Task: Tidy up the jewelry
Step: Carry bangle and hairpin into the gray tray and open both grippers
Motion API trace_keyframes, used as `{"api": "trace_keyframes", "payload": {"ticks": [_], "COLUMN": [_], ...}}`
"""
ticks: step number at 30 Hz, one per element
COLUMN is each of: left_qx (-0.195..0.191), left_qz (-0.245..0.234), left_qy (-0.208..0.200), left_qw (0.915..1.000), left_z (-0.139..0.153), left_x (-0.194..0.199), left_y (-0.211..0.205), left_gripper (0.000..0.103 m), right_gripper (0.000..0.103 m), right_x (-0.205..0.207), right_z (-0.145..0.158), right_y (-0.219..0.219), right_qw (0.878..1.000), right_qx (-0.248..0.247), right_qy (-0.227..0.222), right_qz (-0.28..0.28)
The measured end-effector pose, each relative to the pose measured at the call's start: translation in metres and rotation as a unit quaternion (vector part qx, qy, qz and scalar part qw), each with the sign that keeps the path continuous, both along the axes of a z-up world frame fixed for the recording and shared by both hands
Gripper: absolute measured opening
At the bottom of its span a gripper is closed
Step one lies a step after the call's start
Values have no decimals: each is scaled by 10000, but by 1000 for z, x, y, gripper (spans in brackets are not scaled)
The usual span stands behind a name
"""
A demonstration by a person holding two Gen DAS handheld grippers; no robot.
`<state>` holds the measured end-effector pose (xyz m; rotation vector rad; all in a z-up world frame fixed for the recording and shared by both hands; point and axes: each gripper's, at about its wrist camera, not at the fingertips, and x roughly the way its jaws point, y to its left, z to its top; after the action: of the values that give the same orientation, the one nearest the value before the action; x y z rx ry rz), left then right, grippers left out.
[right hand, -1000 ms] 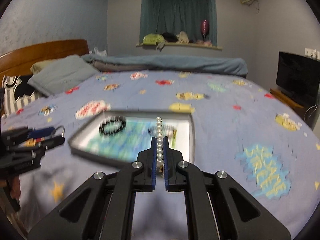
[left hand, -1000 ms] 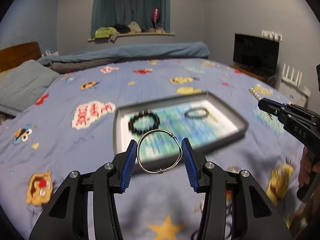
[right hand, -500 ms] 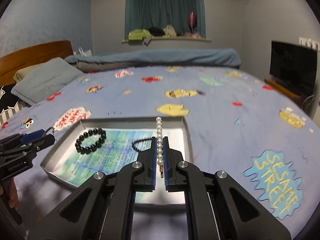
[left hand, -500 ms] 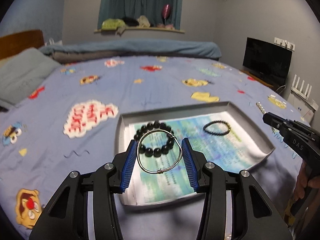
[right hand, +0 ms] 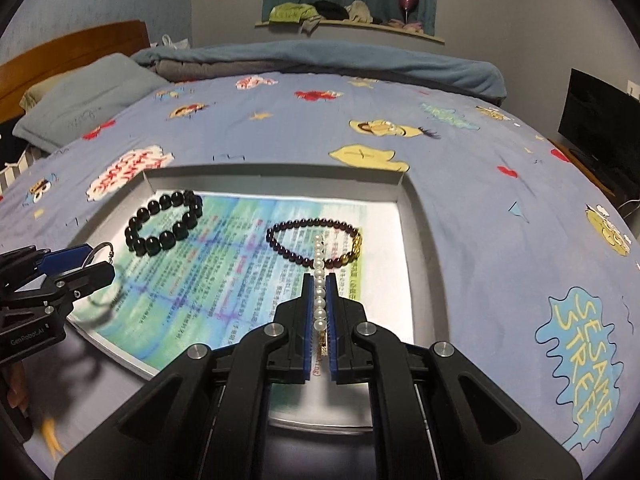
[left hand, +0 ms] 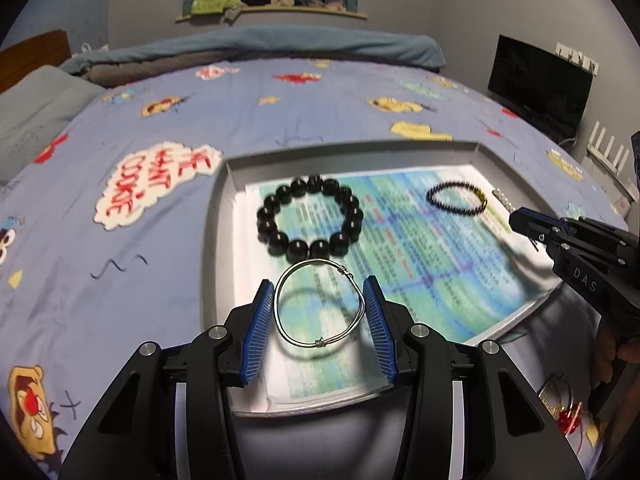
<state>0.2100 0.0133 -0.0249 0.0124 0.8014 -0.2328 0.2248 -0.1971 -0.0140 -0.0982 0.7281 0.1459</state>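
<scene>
1. Left hand-held gripper (left hand: 320, 312) is pinching a silver wire bangle (left hand: 320, 304) above the tray's (left hand: 218, 216) near-left corner.
2. Right hand-held gripper (right hand: 319, 300) is clamping a pearl strand (right hand: 319, 280), hovering over the tray beside the dark garnet bracelet (right hand: 316, 240).
3. Black bead bracelet (left hand: 310, 218) is lying in the tray's left half.

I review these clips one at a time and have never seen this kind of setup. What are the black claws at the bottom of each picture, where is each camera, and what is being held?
There is no robot here: a person holds one two-finger gripper in each hand, and each gripper carries a wide-angle camera looking along its fingers.

The left camera shows the left gripper with its blue pads closed on a thin silver wire bangle. The right camera shows the right gripper clamped on a pearl strand.

Both hang above a shallow grey tray lined with a printed sheet, lying on a cartoon-print bedspread. In the tray lie a large black bead bracelet and a thinner dark bead bracelet with a few gold beads.
</scene>
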Motion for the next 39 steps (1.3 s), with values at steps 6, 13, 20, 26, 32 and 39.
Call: {"api": "trace_keyframes", "payload": {"ticks": [6, 13, 20, 26, 32, 39], "left_qx": [-17, 85, 123, 125, 123, 98], "left_qz": [-45, -28, -47, -46, -47, -52], "left_qy": [105, 161, 193, 196, 194, 155], "left_qw": [9999, 9998, 9997, 9997, 9997, 9998], "left_z": [-5, -10, -11, -11, -11, -10], "left_x": [0, 3, 4, 5, 5, 4], "left_y": [-1, -1, -2, -2, -1, -2], "left_gripper": [47, 47, 48, 48, 48, 48], "right_gripper": [6, 6, 6, 6, 6, 6], "right_x": [3, 5, 6, 6, 6, 5], "right_z": [-9, -15, -16, -16, -16, -14], "right_y": [2, -1, -2, -2, -2, -3], "right_qw": [9997, 9991, 9989, 9990, 9990, 9991], "right_qx": [-168, -250, -277, -274, -269, -241], "right_qy": [166, 326, 346, 341, 337, 313], "right_qz": [-59, -120, -130, -131, -135, -131]}}
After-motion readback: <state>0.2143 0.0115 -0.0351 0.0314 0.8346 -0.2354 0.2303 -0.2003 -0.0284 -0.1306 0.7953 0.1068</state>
